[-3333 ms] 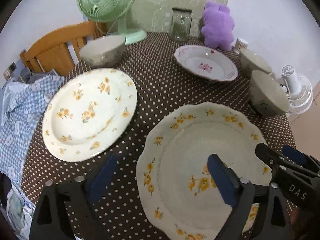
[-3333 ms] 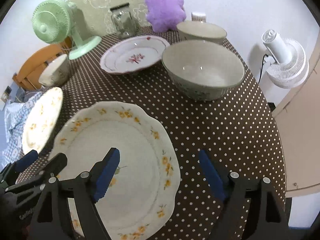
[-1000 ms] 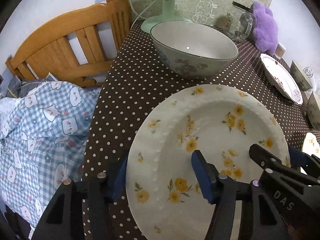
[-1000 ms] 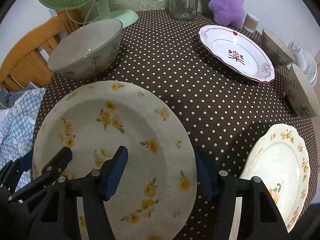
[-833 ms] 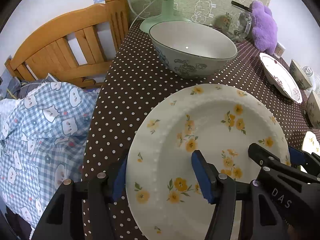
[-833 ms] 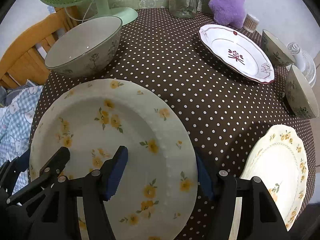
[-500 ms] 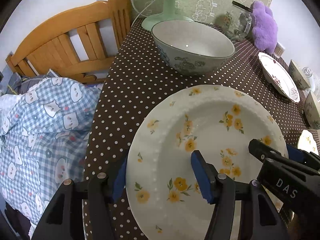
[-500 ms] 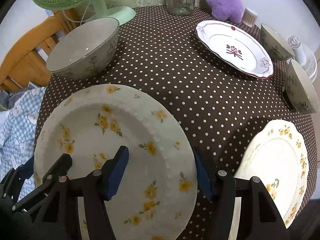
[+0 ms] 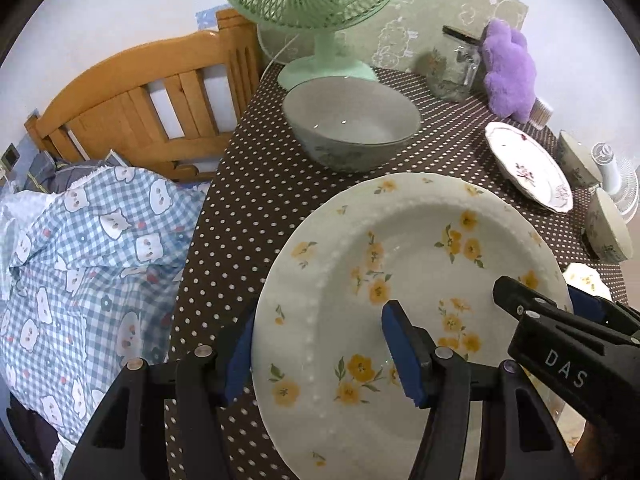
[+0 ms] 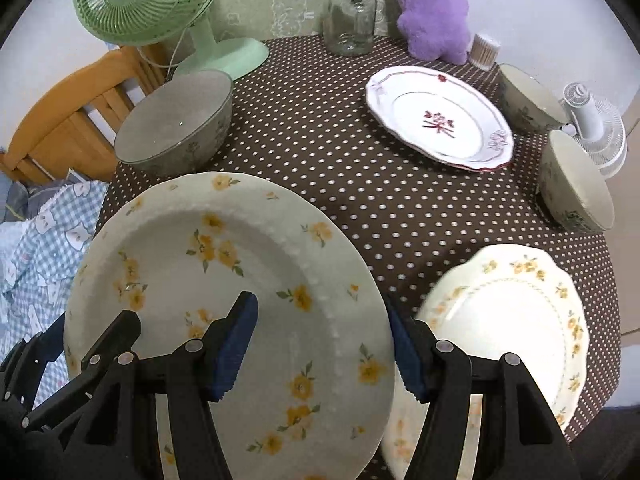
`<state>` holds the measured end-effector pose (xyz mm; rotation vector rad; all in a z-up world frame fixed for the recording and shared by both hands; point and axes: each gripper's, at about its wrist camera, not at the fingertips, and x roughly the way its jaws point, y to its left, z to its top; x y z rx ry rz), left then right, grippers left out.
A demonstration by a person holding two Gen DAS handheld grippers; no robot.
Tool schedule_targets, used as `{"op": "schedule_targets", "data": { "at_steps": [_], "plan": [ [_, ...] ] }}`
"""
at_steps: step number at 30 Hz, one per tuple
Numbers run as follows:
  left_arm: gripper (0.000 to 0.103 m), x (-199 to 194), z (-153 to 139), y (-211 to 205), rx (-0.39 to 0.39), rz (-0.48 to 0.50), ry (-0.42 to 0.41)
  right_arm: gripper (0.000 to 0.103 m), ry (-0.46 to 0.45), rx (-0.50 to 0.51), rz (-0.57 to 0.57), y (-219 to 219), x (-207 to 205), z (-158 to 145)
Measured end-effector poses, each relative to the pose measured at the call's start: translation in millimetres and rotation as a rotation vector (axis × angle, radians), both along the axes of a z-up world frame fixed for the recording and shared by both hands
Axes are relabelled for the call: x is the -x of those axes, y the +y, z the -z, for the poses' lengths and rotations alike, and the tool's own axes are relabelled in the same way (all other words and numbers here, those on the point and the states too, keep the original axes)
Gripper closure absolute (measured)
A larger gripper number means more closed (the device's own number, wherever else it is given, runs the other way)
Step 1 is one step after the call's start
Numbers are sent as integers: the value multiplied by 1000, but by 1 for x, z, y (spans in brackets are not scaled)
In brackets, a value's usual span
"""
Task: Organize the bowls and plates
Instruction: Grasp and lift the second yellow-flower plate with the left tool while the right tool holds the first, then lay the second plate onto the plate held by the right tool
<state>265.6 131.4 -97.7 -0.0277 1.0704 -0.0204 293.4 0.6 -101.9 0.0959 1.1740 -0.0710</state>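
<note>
We hold the yellow-flowered plate (image 9: 408,280) between both grippers, above the polka-dot tablecloth (image 10: 340,152).

Our left gripper (image 9: 320,354) grasps its left rim, our right gripper (image 10: 320,344) its right rim, one blue pad over and one under the edge. The scalloped plate (image 10: 516,312) lies just to the right, partly beneath it; a grey bowl (image 10: 176,124) sits beyond, near the green fan (image 10: 160,8).

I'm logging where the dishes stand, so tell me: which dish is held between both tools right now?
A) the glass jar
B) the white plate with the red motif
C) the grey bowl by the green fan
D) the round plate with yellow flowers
D: the round yellow-flowered plate has its rim between the fingers of the left tool on one side and the right tool on the other; both straddle its edge.
</note>
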Motion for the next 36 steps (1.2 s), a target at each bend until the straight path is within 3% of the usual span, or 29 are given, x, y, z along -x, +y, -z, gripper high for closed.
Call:
{"op": "schedule_targets", "data": {
  "at_steps": [19,36],
  "plan": [
    [41,47,-15,-82,18,9,-16,36,-33,14,13,-87,54,-21],
    [41,72,-1,-176,35,62,8,36,7,41,65,-189,95,-7]
  ]
}}
